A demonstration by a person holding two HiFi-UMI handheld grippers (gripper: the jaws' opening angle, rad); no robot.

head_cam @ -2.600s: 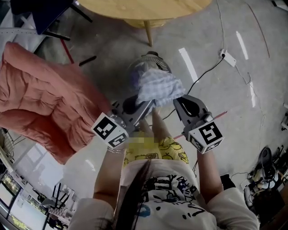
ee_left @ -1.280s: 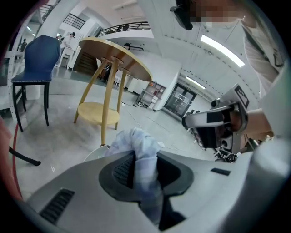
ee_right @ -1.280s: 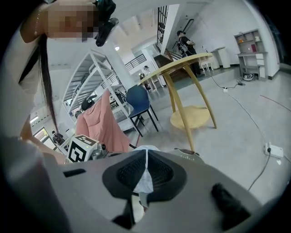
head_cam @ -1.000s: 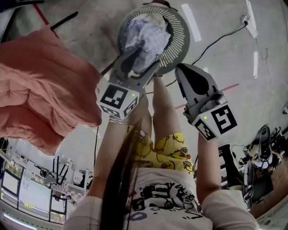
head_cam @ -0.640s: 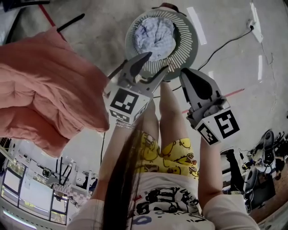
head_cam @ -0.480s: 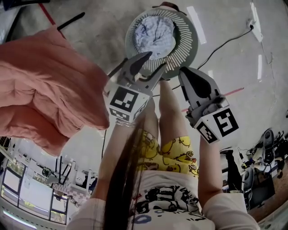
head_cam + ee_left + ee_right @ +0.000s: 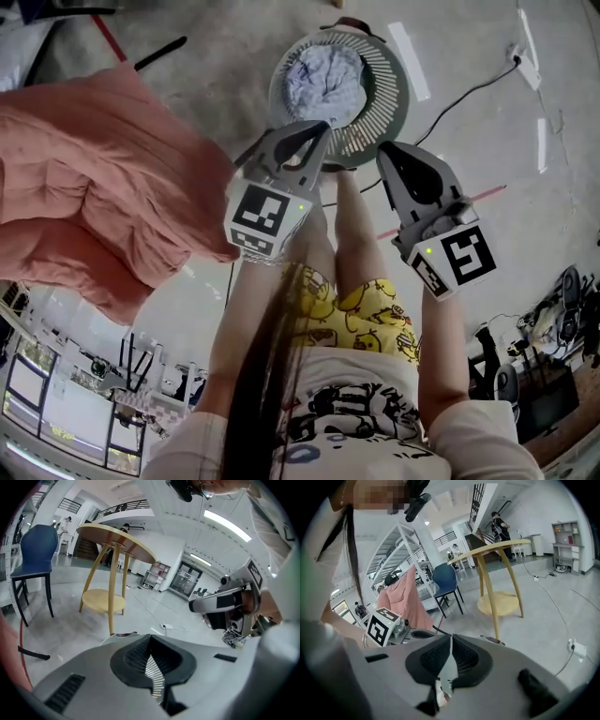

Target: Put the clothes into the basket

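Note:
A round slatted basket point(image 7: 382, 105) stands on the floor ahead of me, with a crumpled pale blue cloth point(image 7: 323, 77) lying inside it. My left gripper point(image 7: 317, 129) hangs just short of the basket's near rim, jaws shut with nothing between them. My right gripper point(image 7: 385, 152) is beside it on the right, also shut and holding nothing. In the left gripper view the left gripper's point(image 7: 151, 637) pads meet, and the basket's pale rim point(image 7: 111, 636) peeks over them. The right gripper's point(image 7: 450, 637) pads meet in its own view too.
A large pink quilt point(image 7: 89, 197) hangs at the left, close to my left gripper. A power strip point(image 7: 526, 61) and its cable lie on the floor right of the basket. Beyond stand a round wooden table point(image 7: 115, 543) and a blue chair point(image 7: 33, 555). The person's legs are below the grippers.
The blue cloth, held above the basket earlier, now lies in it. My left gripper has drawn back from the basket and its jaws have gone from open to shut. The right gripper rose slightly.

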